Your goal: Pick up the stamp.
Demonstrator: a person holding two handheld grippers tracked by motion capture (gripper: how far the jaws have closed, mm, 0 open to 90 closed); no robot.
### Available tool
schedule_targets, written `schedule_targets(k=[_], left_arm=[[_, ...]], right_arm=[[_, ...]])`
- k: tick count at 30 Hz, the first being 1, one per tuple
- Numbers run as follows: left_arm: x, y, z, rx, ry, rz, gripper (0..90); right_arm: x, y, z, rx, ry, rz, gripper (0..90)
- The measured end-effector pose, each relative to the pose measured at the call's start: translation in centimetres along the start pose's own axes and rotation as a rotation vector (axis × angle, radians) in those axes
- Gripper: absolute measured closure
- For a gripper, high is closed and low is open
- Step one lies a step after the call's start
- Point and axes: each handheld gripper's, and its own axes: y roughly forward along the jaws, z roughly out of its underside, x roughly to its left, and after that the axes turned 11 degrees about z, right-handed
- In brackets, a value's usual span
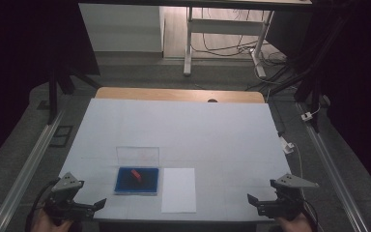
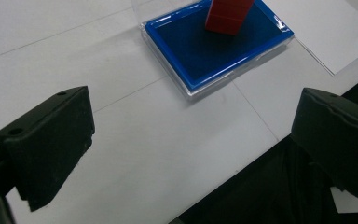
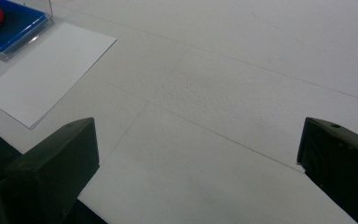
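high view: left hand-held gripper (image 1: 94, 205) and right hand-held gripper (image 1: 254, 202) both spread, flanking a blue tray (image 1: 137, 181).

Wide-open left claw (image 2: 191, 144) over white table (image 2: 74, 60), red block (image 2: 227, 16) on blue-lined clear tray (image 2: 200, 56) beside white sheet (image 2: 326, 28).

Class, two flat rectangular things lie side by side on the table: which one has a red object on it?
The blue tray, on the left, carries the red block; the white paper sheet beside it is bare.
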Motion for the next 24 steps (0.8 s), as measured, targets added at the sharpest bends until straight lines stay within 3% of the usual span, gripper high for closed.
schedule_targets(k=[11,18,24], left_arm=[[-0.2,-0.4,-0.4,-0.039,-0.001,0.013,0.0],[-0.3,-0.3,-0.6,-0.049,0.022,0.008,0.0],[-0.4,0.0,-1.1,-0.045,0.044,0.041,0.0]], right_arm=[[0.0,0.0,0.0,0.005,0.003,-0.003,0.0],[0.0,0.1,0.0,0.008,-0.008,-0.005,0.0],[0.1,0.1,0.0,0.012,-0.016,-0.009,0.0]])
